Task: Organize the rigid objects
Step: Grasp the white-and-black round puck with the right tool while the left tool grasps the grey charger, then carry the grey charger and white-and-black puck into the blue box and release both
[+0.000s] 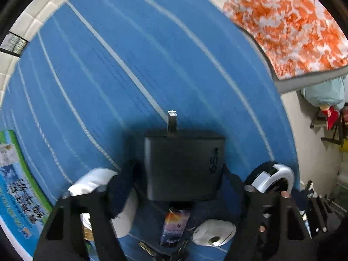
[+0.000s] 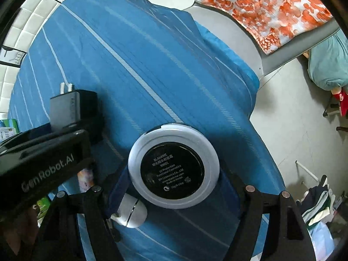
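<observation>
Blue striped bedsheet (image 2: 152, 54) lay beneath both raised tools: the left gripper (image 1: 183, 187) clamped a black charger (image 1: 183, 165), the right gripper (image 2: 174, 187) clamped a round compact (image 2: 173, 166) beside it, both seemingly mid-carry and needing a clear spot for set-down.

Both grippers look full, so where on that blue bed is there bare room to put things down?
Bare room: the wide blue striped sheet ahead of both grippers, between the white tiled wall and the orange-and-white patterned cloth. Crowded: close under the grippers, around the white computer mouse and small printed box.
</observation>
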The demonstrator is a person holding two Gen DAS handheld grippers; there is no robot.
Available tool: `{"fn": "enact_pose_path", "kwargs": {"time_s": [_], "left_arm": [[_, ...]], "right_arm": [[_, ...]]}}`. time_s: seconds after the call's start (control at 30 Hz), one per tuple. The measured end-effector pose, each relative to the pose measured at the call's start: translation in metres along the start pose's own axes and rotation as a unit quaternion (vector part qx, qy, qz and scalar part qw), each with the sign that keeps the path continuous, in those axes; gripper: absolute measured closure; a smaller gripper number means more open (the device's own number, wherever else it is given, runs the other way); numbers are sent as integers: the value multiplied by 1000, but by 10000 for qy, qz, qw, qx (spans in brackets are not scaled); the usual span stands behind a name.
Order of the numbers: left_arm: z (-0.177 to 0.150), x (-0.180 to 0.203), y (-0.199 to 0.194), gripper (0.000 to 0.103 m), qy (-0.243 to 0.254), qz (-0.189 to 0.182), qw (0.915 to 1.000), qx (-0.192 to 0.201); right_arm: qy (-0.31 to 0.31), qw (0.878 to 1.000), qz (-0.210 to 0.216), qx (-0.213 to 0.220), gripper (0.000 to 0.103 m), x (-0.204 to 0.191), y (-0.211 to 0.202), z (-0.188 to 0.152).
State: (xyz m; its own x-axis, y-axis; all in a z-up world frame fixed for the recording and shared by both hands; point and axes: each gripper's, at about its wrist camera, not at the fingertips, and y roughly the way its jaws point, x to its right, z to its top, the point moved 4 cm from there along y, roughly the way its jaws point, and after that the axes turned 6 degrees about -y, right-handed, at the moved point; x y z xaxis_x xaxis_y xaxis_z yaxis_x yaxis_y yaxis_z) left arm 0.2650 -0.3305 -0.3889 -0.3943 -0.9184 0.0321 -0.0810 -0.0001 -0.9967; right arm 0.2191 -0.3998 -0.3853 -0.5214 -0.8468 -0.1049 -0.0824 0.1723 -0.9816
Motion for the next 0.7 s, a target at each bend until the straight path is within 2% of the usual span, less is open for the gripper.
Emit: {"fn": "enact_pose_path", "kwargs": {"time_s": [0.13,0.43,0.7], "left_arm": [[0,0,-1,47,-30,162,9998,151],[-12,-14,-15,47,-210,-15,9993,311],[-32,-25,-69,47,-360,-328,9949,878]], "right_arm": [[0,10000,-57,-5,25,-3,0,0],[-224,9993,-207,233,26,-10,-27,-9],[-616,9958,-156,661,26,-35,-84,-22]]}}
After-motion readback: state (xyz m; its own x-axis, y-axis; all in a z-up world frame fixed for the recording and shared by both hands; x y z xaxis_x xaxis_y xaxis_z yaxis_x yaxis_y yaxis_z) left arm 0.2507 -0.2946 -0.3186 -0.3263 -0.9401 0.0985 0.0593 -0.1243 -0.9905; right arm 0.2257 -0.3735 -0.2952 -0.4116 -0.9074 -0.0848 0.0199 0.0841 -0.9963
